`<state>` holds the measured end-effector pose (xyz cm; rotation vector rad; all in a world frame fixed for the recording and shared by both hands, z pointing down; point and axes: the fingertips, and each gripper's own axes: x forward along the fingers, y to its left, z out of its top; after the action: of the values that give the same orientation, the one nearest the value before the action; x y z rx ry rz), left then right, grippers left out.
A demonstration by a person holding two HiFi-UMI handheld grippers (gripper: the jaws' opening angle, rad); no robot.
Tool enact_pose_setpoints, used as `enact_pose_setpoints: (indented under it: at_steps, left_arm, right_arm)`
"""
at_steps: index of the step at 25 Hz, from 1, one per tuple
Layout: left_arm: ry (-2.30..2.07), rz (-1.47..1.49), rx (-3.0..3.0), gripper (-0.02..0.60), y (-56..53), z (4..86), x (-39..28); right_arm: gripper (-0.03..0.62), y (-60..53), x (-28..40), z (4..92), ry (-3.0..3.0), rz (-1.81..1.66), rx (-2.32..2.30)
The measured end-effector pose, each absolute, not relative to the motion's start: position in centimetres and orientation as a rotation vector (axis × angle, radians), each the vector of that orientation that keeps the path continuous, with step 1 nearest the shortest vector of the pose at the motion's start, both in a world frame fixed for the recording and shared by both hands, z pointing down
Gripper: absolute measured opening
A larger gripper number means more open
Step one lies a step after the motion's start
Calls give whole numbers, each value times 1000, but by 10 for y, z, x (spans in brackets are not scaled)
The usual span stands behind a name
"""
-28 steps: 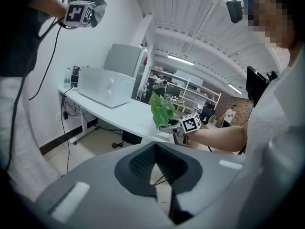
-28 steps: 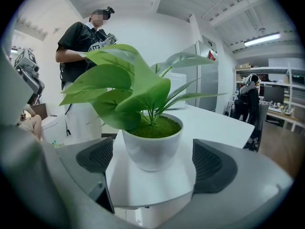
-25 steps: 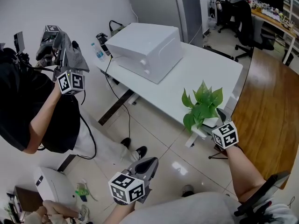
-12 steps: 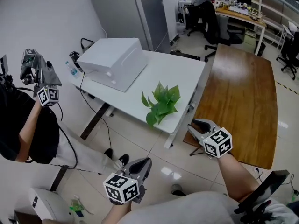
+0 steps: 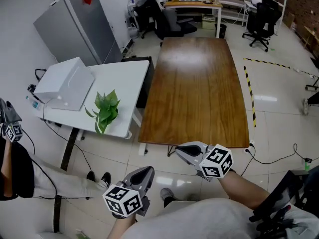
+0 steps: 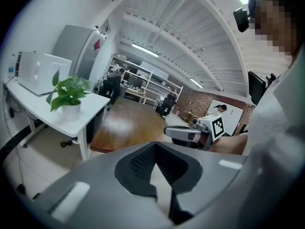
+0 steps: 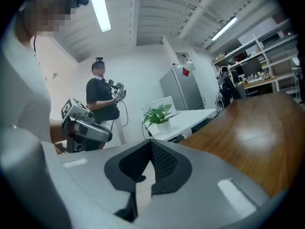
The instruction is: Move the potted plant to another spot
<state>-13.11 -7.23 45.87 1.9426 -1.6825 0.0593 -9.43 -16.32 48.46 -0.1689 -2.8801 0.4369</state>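
The potted plant (image 5: 103,111), green leaves in a white pot, stands near the front corner of the white table (image 5: 124,73). It also shows in the left gripper view (image 6: 69,97) and the right gripper view (image 7: 159,114). Neither gripper touches it; both hang over the floor, off to its right and well short of it. My left gripper (image 5: 144,172) is shut and empty. My right gripper (image 5: 180,150) hovers in front of the wooden table (image 5: 199,83); its jaws have just been closing, and they now stand shut with nothing between them.
A white box (image 5: 65,83) lies on the white table behind the plant. A grey cabinet (image 5: 75,24) stands at the back left. Another person (image 5: 12,163) with grippers stands at the far left. Office chairs and desks (image 5: 189,4) fill the back.
My right gripper has left the plant's pot, drawn back towards me and gone from open to shut. The head view has swung right, so the plant now sits far left. The left gripper shifted too.
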Motion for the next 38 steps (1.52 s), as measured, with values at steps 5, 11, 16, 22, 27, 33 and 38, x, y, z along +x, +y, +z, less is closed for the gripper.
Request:
enact_pose_setpoints:
  at_steps: [5, 11, 16, 22, 27, 33, 38]
  left_arm:
    - [-1550, 124, 2023, -3, -77, 462, -69]
    - [-1447, 182, 2118, -3, -69, 454, -36]
    - [-1336, 196, 2242, -3, -36, 451, -14]
    - [-1251, 213, 2315, -3, 62, 452, -31]
    - [-1223, 180, 2310, -3, 129, 450, -46]
    - [-1162, 88, 2329, -3, 170, 445, -47]
    - [-1117, 71, 2366, -3, 201, 431, -34]
  right_arm:
    - [3, -150, -21, 476, -2891, 533, -126]
    - [3, -123, 40, 473, -2897, 604, 32]
    - [3, -71, 52, 469, -2927, 641, 156]
    - [3, 41, 26, 460, -2939, 602, 216]
    - [3, 121, 5, 460, -2897, 743, 180]
    - [3, 168, 2, 435, -2869, 706, 260]
    - [3, 200, -5, 420, -2849, 691, 300]
